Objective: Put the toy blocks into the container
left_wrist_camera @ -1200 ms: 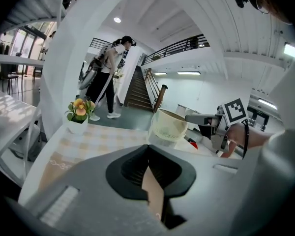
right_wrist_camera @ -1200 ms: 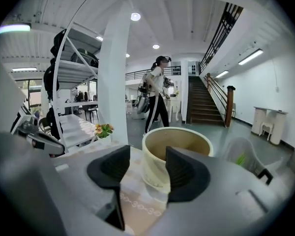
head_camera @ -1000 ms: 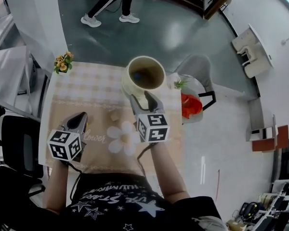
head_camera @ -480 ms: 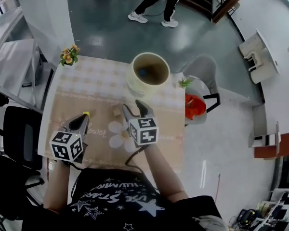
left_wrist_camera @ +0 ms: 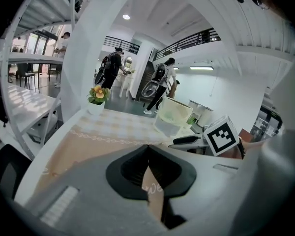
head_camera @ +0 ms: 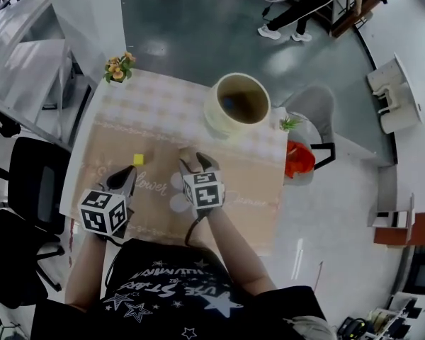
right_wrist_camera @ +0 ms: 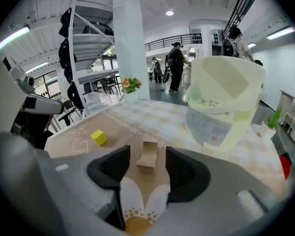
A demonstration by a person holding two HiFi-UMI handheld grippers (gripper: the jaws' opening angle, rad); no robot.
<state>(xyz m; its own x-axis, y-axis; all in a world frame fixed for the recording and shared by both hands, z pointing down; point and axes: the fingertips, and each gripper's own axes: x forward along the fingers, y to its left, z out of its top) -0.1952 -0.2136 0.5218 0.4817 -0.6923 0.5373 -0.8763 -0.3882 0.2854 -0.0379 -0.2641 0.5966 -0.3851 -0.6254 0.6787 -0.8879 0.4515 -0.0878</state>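
The container, a pale yellow bucket (head_camera: pixel 242 105) (right_wrist_camera: pixel 223 107) (left_wrist_camera: pixel 174 116), stands at the far side of the table, with something blue inside. A small tan block (right_wrist_camera: pixel 148 155) (head_camera: pixel 185 151) lies on the tan mat. My right gripper (right_wrist_camera: pixel 147 151) (head_camera: pixel 196 160) is open and low over the mat, one jaw on each side of that block, not pressing it. A yellow block (head_camera: pixel 137 159) (right_wrist_camera: pixel 99 137) rests to its left. My left gripper (head_camera: pixel 124 183) (left_wrist_camera: pixel 148 147) hovers near the table's front left with its jaw tips together and nothing held.
A pot of orange flowers (head_camera: pixel 119 67) (left_wrist_camera: pixel 98 97) sits at the far left corner, a small green plant (head_camera: pixel 289 123) at the far right. A grey chair (head_camera: pixel 315 108) holds something red (head_camera: pixel 299 159) beside the table. A black chair (head_camera: pixel 35 183) stands left.
My right gripper has come down and back from the bucket to the tan block on the mat, still open. The left gripper shifted a little. The yellow block has come into view.
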